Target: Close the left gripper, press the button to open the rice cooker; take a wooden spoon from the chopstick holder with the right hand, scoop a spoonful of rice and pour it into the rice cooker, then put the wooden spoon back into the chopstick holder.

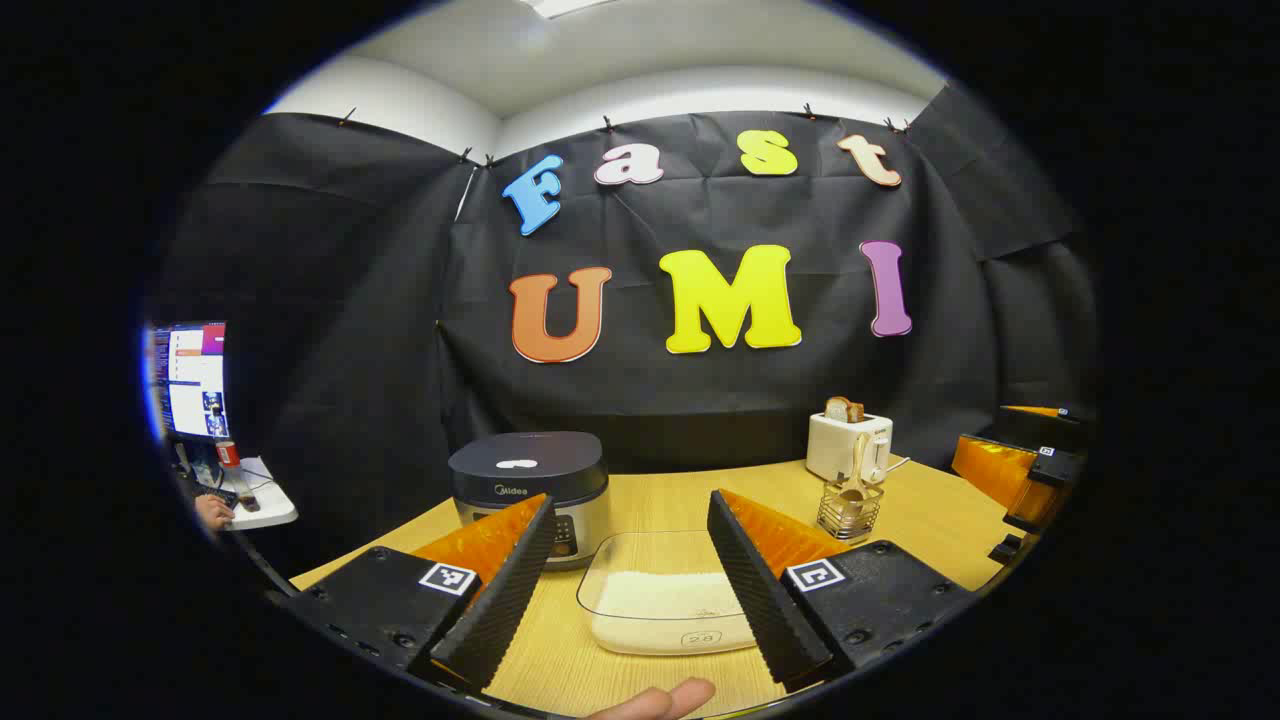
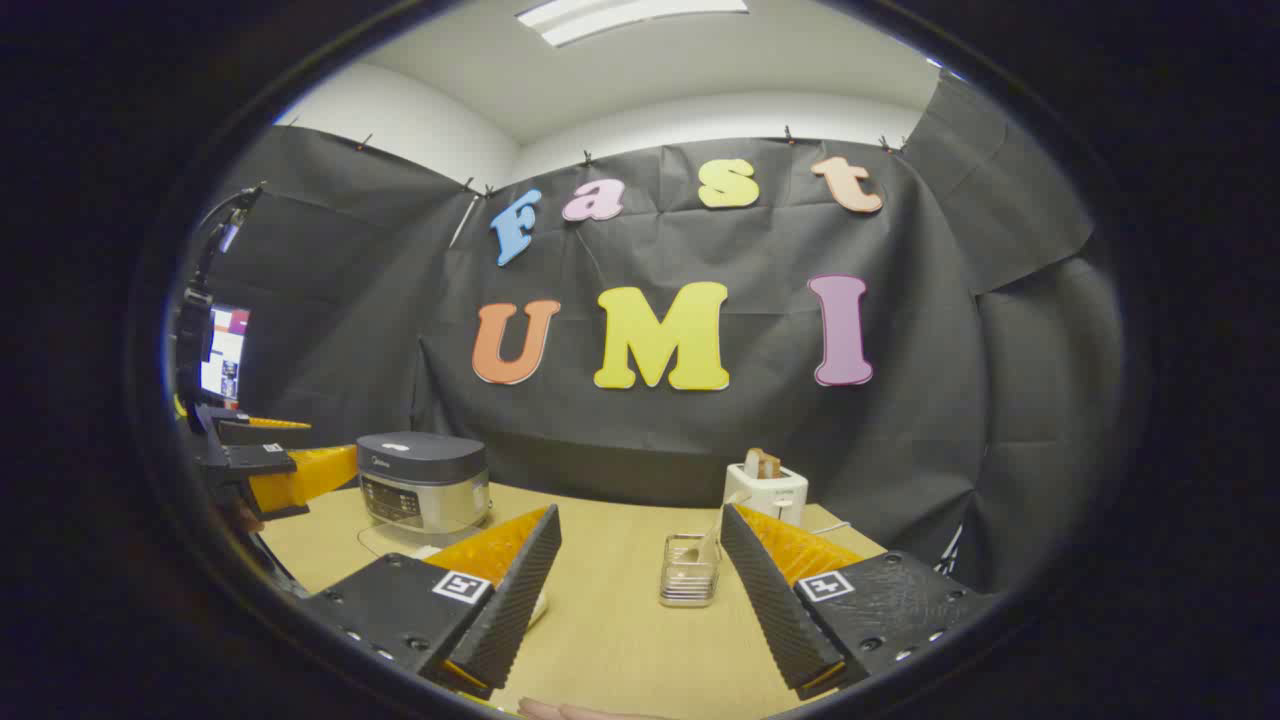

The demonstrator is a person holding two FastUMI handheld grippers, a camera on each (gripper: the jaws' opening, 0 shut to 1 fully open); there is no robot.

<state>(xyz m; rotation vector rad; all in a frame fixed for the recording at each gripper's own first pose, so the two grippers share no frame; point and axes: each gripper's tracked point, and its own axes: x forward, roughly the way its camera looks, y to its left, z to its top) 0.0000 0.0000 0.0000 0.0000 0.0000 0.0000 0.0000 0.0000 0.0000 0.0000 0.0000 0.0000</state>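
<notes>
Left gripper (image 1: 632, 585) and right gripper (image 2: 640, 590) both spread apart, holding nothing. Wooden spoon (image 1: 856, 478) probably light, stiff; best pinched along upright handle.

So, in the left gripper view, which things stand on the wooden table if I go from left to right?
Rice cooker → clear container of rice → wire chopstick holder with the wooden spoon. The toaster stands behind the holder and overlaps it, so I leave it out of the order.

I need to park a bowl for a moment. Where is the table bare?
Bare table lies between the rice cooker and the chopstick holder. It is crowded by the rice container in front of the cooker, and around the toaster.
</notes>
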